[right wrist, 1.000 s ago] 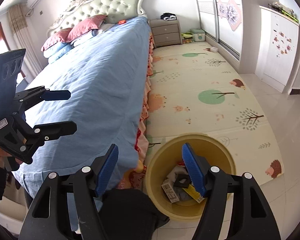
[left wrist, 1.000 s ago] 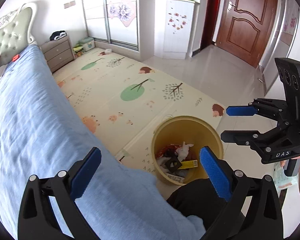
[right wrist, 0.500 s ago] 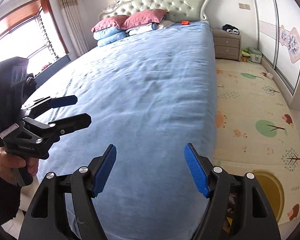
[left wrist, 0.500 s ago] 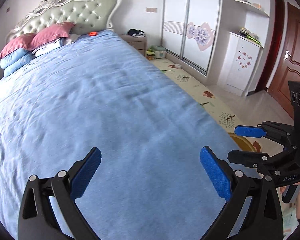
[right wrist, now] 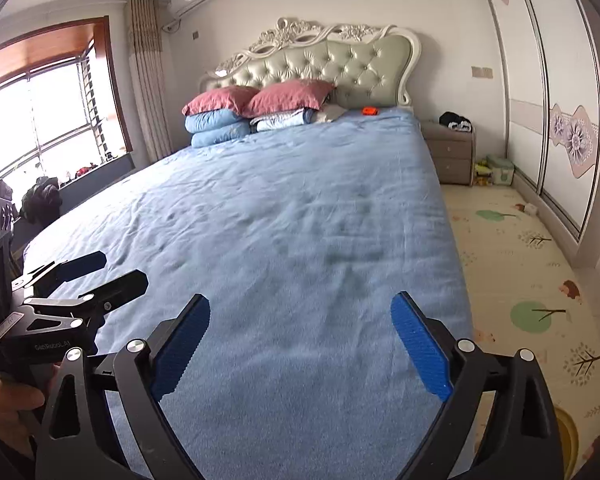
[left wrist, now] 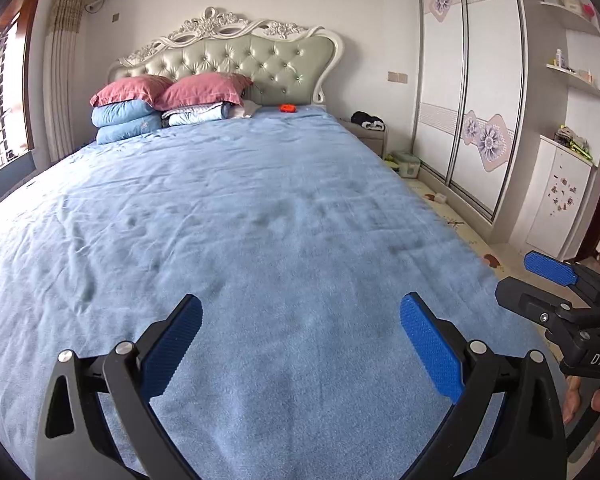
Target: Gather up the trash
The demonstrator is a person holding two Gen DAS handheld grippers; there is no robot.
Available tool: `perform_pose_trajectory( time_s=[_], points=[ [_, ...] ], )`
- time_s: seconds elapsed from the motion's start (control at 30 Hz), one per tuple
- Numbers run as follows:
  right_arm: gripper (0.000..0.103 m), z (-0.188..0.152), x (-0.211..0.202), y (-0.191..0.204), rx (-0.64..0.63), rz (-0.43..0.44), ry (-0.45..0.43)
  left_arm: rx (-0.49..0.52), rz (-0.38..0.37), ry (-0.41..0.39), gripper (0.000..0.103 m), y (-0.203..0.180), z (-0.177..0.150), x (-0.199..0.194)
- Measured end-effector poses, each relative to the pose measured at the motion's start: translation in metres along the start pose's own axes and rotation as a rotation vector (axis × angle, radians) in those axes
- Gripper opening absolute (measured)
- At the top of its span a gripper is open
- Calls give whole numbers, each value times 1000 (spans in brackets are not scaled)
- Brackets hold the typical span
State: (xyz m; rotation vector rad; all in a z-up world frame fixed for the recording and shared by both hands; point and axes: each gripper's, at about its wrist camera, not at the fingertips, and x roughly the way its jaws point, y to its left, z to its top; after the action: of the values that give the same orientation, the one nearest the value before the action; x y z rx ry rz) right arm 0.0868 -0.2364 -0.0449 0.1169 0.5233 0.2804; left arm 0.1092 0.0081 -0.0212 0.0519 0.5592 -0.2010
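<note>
Both the left gripper (left wrist: 300, 344) and right gripper (right wrist: 300, 344), the right's jaws just widened, are held apart and empty over the bare foot edge of the blue bed (left wrist: 260, 216), two pink pillows (left wrist: 168, 90) at its head.

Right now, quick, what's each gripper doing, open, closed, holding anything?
Left gripper: open, holding nothing.
Right gripper: open, jaws have just been opening wider, nothing between them.

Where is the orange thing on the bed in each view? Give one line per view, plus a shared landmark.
Left wrist: orange thing sits top centre, on the blue sheet just below the headboard.
Right wrist: orange thing sits upper right of centre, again at the headboard's foot.
Shared landmark: the pink pillows to its left.
</note>
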Motion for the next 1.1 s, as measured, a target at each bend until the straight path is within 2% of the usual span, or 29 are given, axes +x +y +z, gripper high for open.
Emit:
perform_pose_trajectory(
  time_s=[0.13,0.23,0.4,0.5,0.67,1.1],
  points=[
    [93,4,3,7,-27,-37,-36,-10,27,-25,99,0,5,-2],
    [95,4,2,11,-46,-53,-54,-16,21,-54,99,-1,6,-6],
    [95,2,2,2,-11,-70,-49,-52,23,-89,99,2,5,-9],
    [95,1,2,-7,36,-38,-33,-72,14,-87,99,5,5,-8],
    [95,-1,-3,-20,103,-41,-43,-54,50,-108,99,7,5,-11],
    [95,0,-7,-3,30,-74,-68,-51,87,-85,99,7,6,-10]
  ],
)
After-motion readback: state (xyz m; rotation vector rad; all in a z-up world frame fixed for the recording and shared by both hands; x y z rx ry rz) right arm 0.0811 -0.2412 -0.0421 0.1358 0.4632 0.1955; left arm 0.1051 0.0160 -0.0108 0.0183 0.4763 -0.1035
